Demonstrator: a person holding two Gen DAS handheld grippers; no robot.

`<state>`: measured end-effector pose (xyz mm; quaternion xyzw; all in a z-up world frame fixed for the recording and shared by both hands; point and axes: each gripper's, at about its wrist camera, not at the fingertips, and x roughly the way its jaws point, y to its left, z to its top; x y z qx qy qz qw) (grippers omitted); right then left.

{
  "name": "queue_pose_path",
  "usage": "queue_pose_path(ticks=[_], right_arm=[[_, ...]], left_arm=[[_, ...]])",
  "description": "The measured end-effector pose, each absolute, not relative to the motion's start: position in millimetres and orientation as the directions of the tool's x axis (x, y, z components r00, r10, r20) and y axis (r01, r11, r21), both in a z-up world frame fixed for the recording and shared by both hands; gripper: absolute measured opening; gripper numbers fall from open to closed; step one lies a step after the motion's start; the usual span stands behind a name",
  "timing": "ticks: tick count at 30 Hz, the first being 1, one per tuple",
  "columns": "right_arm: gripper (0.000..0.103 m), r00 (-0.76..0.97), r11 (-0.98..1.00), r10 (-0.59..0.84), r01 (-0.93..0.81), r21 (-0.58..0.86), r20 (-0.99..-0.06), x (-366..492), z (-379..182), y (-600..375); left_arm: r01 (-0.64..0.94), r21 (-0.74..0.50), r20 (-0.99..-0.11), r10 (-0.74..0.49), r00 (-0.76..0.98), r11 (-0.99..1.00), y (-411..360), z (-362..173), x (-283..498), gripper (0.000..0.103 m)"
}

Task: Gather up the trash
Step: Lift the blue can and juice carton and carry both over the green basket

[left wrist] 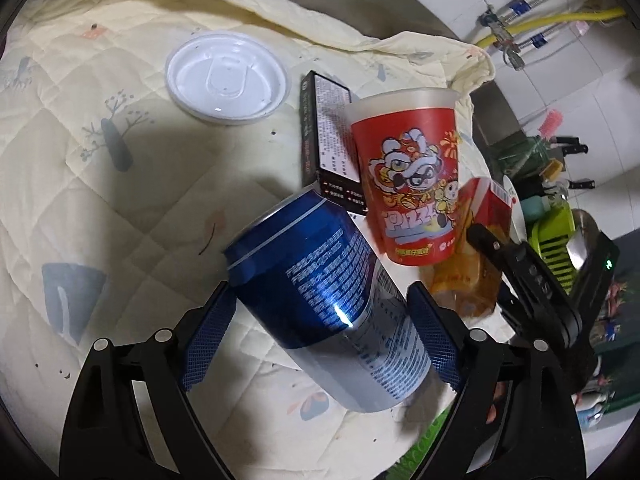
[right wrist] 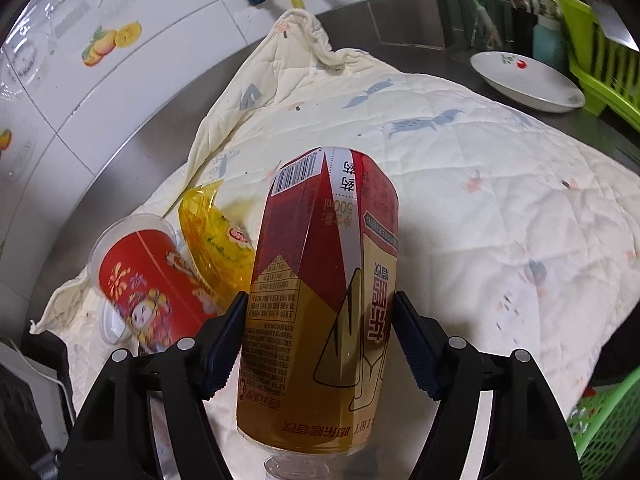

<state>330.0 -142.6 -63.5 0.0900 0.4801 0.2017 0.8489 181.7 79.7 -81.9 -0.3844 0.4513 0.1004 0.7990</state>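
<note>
A blue can (left wrist: pixel 320 292) is lying tilted on the quilt (left wrist: pixel 100 220) between the fingers of the left gripper (left wrist: pixel 320 328). The left pad is touching the can's side, while the right pad is standing just clear of it, so the jaws are sitting apart around the can, not clamped. Just beyond the can a red cup (left wrist: pixel 412 176) is standing upright, and a black box (left wrist: pixel 328 140) is lying behind and left of it, touching it. A white lid (left wrist: pixel 228 78) is lying flat on the quilt farther off to the left, well apart from the rest. To the right of the cup the right gripper (left wrist: pixel 512 264) is showing over a yellow wrapper (left wrist: pixel 460 280).

The right wrist view is showing what the left one is hiding: the right gripper (right wrist: pixel 320 340) is clamping a red and gold bottle (right wrist: pixel 320 300), both pads pressing on its sides, its clear neck pointing toward the camera. To the left of it the cup (right wrist: pixel 148 276) is leaning, open mouth up, seemingly holding nothing, with the wrapper (right wrist: pixel 216 244) crumpled just beside it. Far right, a white dish (right wrist: pixel 524 80) is sitting on the steel counter (right wrist: pixel 400 28) near a green rack (right wrist: pixel 600 68). A green basket (right wrist: pixel 608 428) is showing at the near right edge; its contents cannot be told.
</note>
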Motion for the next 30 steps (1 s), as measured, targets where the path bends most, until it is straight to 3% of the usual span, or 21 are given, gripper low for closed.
queue_pose_path(ticks=[3, 16, 30], right_arm=[[0.069, 0.466, 0.894, 0.448, -0.250, 0.372, -0.763, 315, -62, -159], [0.069, 0.556, 0.905, 0.424, -0.255, 0.339, -0.715, 239, -40, -219], [0.069, 0.629, 0.982, 0.157, -0.019, 0.187, -0.761, 173, -60, -355]], left_arm=[[-0.490, -0.544, -0.782, -0.200, 0.591, 0.681, 77, -81, 179, 0.069], [-0.367, -0.566, -0.727, -0.237, 0.645, 0.738, 61, -65, 169, 0.064], [-0.137, -0.601, -0.653, -0.385, 0.652, 0.788, 1, -36, 156, 0.063]])
